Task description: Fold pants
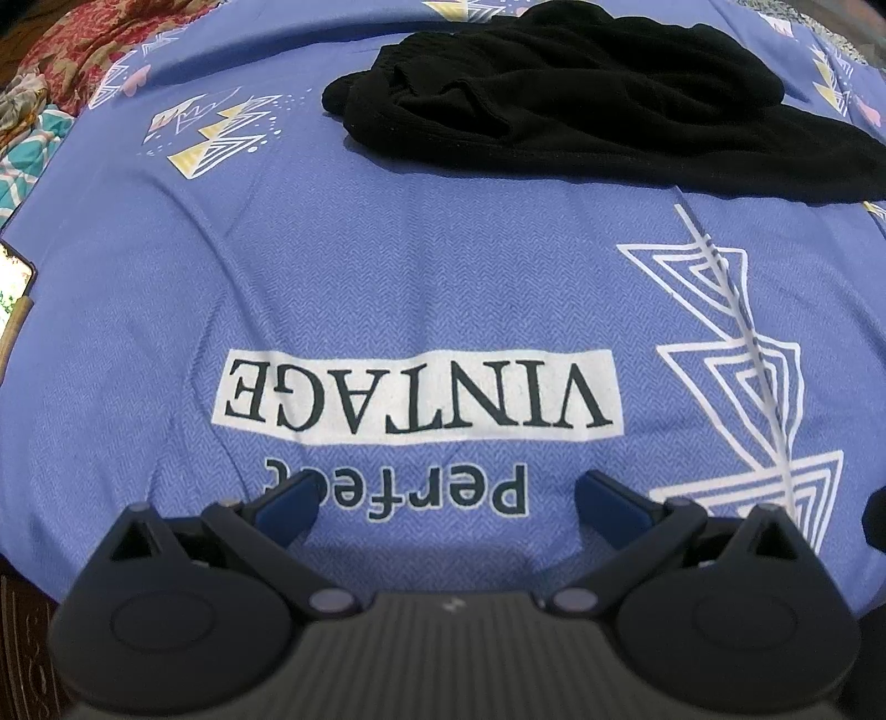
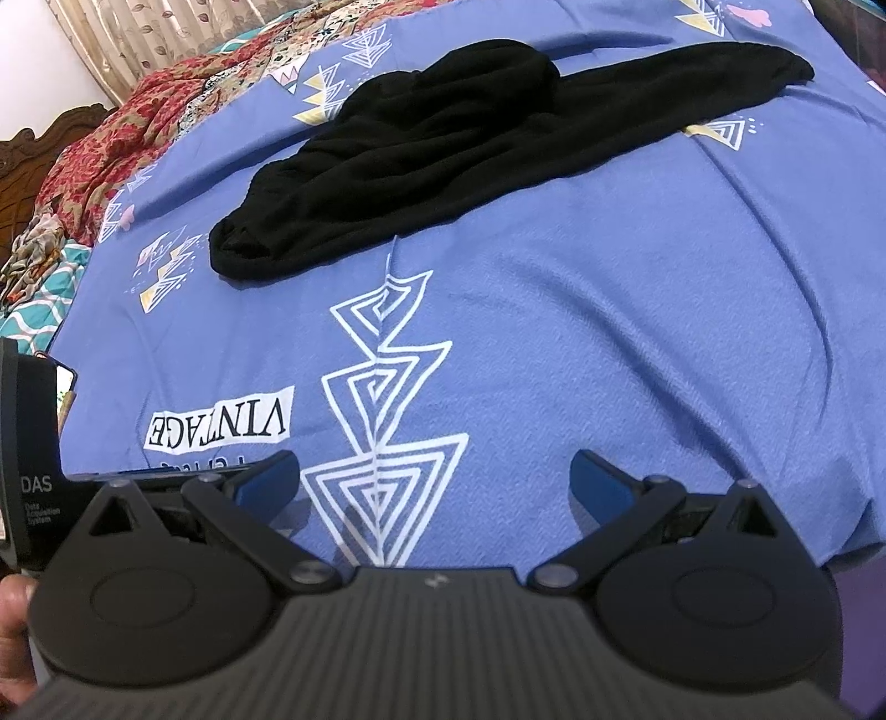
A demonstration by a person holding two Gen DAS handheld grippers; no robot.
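Black pants (image 1: 598, 94) across the top of the left wrist view, right of centre, bunched and rumpled on a blue printed bedsheet (image 1: 387, 266); one end rounded and heaped toward upper centre, the rest spreading off to the right edge. In the right wrist view, same pants (image 2: 470, 144) stretched diagonally from left of centre up to the upper right, a long leg reaching toward the top right corner, thick crumpled end at the lower left of the garment.

Left gripper (image 1: 446, 498) at the bottom of its frame, blue-padded fingers (image 1: 288, 501) spread well apart, nothing between them, above the upside-down "perfect VINTAGE" print (image 1: 415, 396). Well apart from the pants.

Right gripper (image 2: 434, 476) low in its frame, fingers (image 2: 601, 479) likewise wide apart and empty, over a white nested-triangle motif (image 2: 382, 421). Also well short of the pants.

Red floral fabric (image 2: 105, 144) and teal patterned cloth (image 2: 39, 310) piled at the left edge of the right wrist view, beige curtain (image 2: 138, 33) behind in the upper left. Black device body marked "DAS" (image 2: 30, 443) at the lower left edge, part of a hand (image 2: 14, 620) just beneath it.
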